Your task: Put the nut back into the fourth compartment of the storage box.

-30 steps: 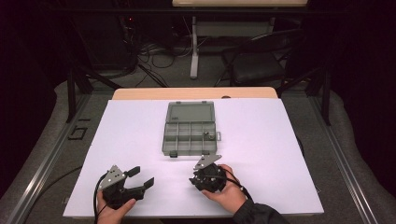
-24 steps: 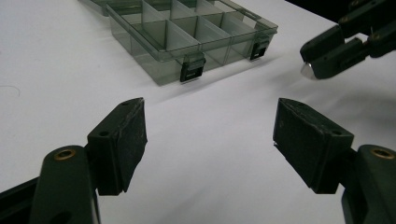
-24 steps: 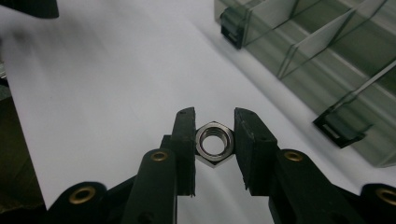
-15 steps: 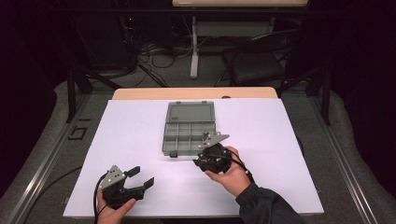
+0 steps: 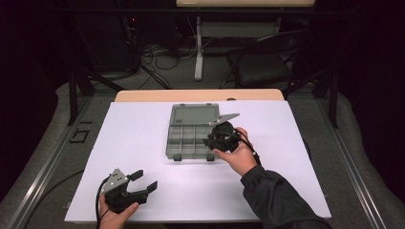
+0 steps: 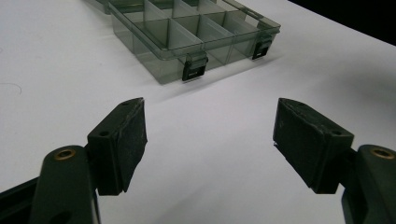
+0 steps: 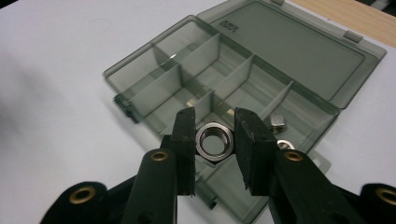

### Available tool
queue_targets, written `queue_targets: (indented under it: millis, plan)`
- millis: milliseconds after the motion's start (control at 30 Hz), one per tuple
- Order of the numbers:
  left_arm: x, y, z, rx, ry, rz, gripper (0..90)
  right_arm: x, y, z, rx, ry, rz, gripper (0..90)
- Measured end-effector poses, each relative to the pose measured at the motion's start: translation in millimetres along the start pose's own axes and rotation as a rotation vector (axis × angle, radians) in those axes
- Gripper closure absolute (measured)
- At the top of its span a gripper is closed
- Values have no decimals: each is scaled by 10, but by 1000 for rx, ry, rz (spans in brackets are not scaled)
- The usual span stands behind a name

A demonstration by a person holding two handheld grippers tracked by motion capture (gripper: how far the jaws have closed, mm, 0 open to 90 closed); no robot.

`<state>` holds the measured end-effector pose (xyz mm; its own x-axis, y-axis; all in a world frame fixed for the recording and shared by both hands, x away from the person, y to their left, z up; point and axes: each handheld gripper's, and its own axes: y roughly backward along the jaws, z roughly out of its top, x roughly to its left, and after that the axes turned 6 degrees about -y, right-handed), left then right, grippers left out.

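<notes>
A smoky-grey compartment box (image 5: 177, 151) lies open on the white tabletop, its lid (image 5: 193, 115) folded flat toward the far side. My right gripper (image 5: 213, 139) hangs over the box's right front compartments. In the right gripper view it (image 7: 214, 122) is shut on a steel hex nut (image 7: 214, 141), thread hole facing the camera, above the box (image 7: 299, 51). A small nut (image 7: 278, 121) and a washer (image 7: 285, 144) lie in a right-hand compartment. My left gripper (image 5: 144, 182) rests near the table's front left. Its jaws (image 6: 210, 123) are open and hold nothing, and they point at the box (image 6: 154, 65).
White sheet (image 5: 119, 143) covers the table, and a wooden edge (image 5: 200, 95) shows at the far side. Beyond the table stand a dark chair (image 5: 262, 67) and floor cables (image 5: 162, 52). A dark sleeve (image 5: 277, 195) reaches in from the bottom right.
The right gripper has travelled from the table's front edge forward to the box's right front side. The left gripper has stayed put.
</notes>
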<state>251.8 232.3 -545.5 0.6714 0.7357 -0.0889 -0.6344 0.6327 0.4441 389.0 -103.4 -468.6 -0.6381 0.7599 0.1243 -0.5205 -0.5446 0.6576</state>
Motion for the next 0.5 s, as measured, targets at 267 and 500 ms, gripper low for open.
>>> queue_targets:
  millis: [267,500]
  plan:
    - [4,26,-14,-2,6,-1,259,-231,-176,98,39,-52,-63,701]
    - [4,42,-18,-2,5,2,259,-321,-402,65,36,-82,-93,701]
